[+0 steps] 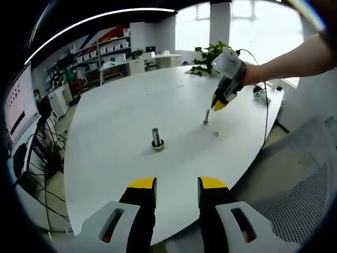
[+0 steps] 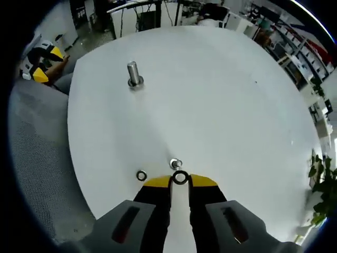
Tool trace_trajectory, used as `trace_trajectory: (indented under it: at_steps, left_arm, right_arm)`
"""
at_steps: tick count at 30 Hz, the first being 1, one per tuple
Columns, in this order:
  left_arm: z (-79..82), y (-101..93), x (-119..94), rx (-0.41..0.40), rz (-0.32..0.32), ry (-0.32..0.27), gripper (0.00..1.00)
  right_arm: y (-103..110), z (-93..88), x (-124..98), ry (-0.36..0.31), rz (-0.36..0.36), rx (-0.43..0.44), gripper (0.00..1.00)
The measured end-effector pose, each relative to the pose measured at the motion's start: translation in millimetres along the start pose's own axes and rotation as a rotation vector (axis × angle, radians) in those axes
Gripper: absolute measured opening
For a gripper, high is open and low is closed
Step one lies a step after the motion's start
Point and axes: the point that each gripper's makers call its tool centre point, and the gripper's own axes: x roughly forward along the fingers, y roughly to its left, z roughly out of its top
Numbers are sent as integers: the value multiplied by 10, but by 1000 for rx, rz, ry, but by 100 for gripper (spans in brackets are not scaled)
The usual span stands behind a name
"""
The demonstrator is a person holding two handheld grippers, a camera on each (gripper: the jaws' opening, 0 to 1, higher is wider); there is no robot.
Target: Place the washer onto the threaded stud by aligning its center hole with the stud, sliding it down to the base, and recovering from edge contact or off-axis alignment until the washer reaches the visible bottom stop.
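Two studs (image 2: pixel 135 74) (image 2: pixel 176 164) flank a loose washer (image 2: pixel 141 175).

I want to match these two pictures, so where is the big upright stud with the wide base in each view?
Left gripper view: the big stud stands just left of centre on the white table, above the open left tool.
Right gripper view: the big stud is at upper left, far up the table from the right tool.
Shared landmark: the small stud, just off the right tool's tips, which pinch a washer.
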Motion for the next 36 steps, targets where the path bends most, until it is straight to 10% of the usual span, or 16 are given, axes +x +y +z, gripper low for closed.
trace_trajectory:
  at_steps: [36]
  left_arm:
    - [-21,19,0,-15,3,6,29]
  right_arm:
    - [43,20,400,87,54,-18,14]
